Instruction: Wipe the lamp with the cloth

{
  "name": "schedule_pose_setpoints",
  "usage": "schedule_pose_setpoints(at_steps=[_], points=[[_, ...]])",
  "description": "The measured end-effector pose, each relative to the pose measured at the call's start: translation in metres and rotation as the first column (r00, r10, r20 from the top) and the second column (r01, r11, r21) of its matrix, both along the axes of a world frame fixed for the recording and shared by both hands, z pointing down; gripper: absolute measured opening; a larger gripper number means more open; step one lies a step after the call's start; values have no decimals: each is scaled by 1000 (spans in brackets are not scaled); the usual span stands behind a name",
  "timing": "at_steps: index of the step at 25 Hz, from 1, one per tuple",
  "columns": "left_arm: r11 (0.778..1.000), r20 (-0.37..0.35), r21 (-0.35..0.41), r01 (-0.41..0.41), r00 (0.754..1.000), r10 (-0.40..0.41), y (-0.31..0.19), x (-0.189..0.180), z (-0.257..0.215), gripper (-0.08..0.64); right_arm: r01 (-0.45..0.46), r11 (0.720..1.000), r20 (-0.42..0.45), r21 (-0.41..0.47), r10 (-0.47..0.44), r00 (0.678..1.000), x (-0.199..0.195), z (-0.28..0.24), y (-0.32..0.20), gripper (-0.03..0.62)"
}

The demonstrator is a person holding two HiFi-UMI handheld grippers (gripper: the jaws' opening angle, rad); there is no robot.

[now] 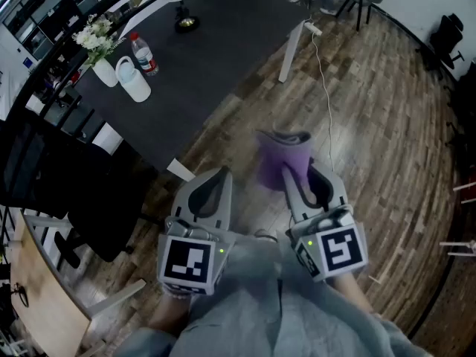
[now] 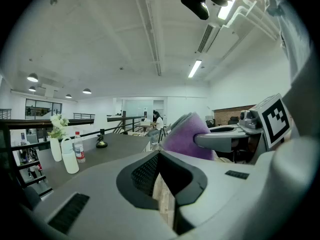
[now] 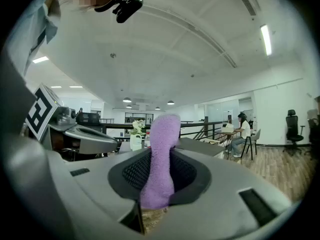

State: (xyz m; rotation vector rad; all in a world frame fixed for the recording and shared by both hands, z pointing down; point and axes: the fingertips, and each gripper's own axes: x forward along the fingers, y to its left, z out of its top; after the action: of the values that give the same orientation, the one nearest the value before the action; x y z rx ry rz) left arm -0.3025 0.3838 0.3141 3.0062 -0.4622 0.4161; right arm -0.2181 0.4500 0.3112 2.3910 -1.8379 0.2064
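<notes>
In the head view the person stands on the wooden floor (image 1: 372, 147) and holds both tongs close to the body. The right gripper (image 1: 305, 173) is closed on the purple cloth (image 1: 279, 162), which stands out from its jaws in a folded bunch. The left gripper (image 1: 221, 173) has its jaws brought together and carries nothing. The lamp (image 1: 185, 22) stands on the far part of the dark table (image 1: 223, 50), well apart from both tongs, so I judge that the wiping is not yet begun. Its white upper part is cut off by the picture's edge. A white cable (image 1: 325, 88) lies on the floor beside the table's end; a foot could catch it on the way. In the left gripper view the left gripper (image 2: 162, 194) shows only a thin slit between its jaws, with floor behind and no object inside. The lamp (image 2: 101, 143) is small there and its details are hard to read. It looks light, so a strong push with the cloth (image 2: 185, 136) could tip it if nothing steadies the base. In the right gripper view the right gripper (image 3: 157, 184) pinches the cloth (image 3: 161, 149) at its lower part only, so the cloth could slip out during rubbing. The cloth also covers the middle of this view, and the lamp cannot be found there.
</notes>
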Motion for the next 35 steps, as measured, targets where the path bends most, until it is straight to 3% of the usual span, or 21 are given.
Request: schedule_pose_setpoints(at_steps=[14, 20, 26, 35], points=[[1000, 8, 8, 22, 1000, -22, 5, 14, -1, 9, -5, 1000, 22, 14, 5, 1000, 20, 0, 8, 95], [998, -27, -16, 55, 998, -55, 13, 26, -5, 9, 0, 1000, 17, 23, -1, 1000, 36, 1, 22, 95], [997, -42, 23, 72, 997, -71, 23, 43, -6, 9, 26, 999, 0, 22, -26, 1000, 56, 6, 36, 95], [998, -34, 21, 51, 998, -50, 35, 64, -2, 9, -32, 999, 53, 34, 30, 998, 90, 11, 57, 95]])
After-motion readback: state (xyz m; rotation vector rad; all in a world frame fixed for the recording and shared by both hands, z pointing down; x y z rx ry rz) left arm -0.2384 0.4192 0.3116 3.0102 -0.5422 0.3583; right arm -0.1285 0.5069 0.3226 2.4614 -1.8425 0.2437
